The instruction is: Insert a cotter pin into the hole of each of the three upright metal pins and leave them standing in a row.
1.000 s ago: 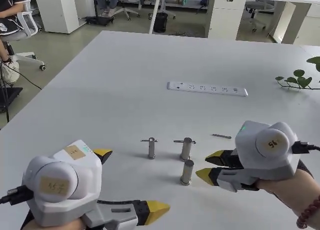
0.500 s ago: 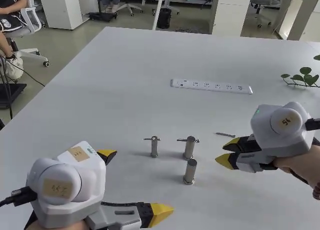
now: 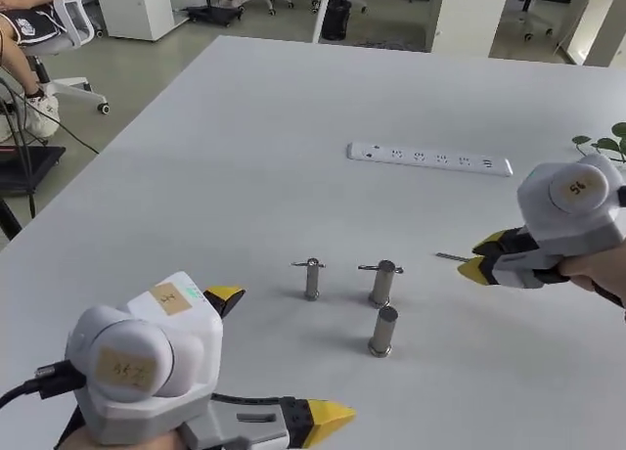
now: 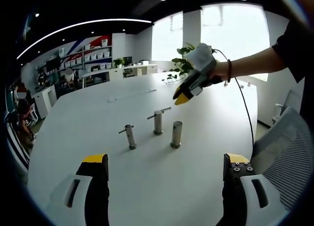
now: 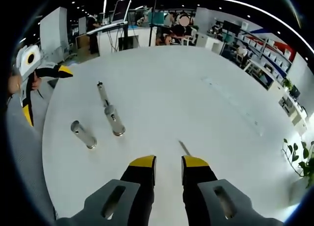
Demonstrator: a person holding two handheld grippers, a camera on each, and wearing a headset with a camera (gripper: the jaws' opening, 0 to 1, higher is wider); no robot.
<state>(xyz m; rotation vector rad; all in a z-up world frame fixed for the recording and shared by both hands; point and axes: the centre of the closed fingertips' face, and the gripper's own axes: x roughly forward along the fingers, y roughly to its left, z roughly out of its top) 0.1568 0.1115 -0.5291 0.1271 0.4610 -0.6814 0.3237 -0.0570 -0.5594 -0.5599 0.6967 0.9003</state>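
Three upright metal pins stand mid-table. The left pin and the middle pin each carry a cotter pin through the top. The front pin has none. A loose cotter pin lies flat to their right, seen in the right gripper view as the cotter pin just ahead of the yellow tips. My right gripper hovers beside it, narrowly open and holding nothing. My left gripper sits low near the front edge, wide open and holding nothing, with the pins ahead of it.
A white power strip lies farther back on the white table. A green plant reaches in at the right edge. Office chairs, desks and seated people are beyond the table.
My right gripper has drawn away from the front pin, moving right and farther back to the loose cotter pin, its jaws a little closer together. The left gripper has stayed put.
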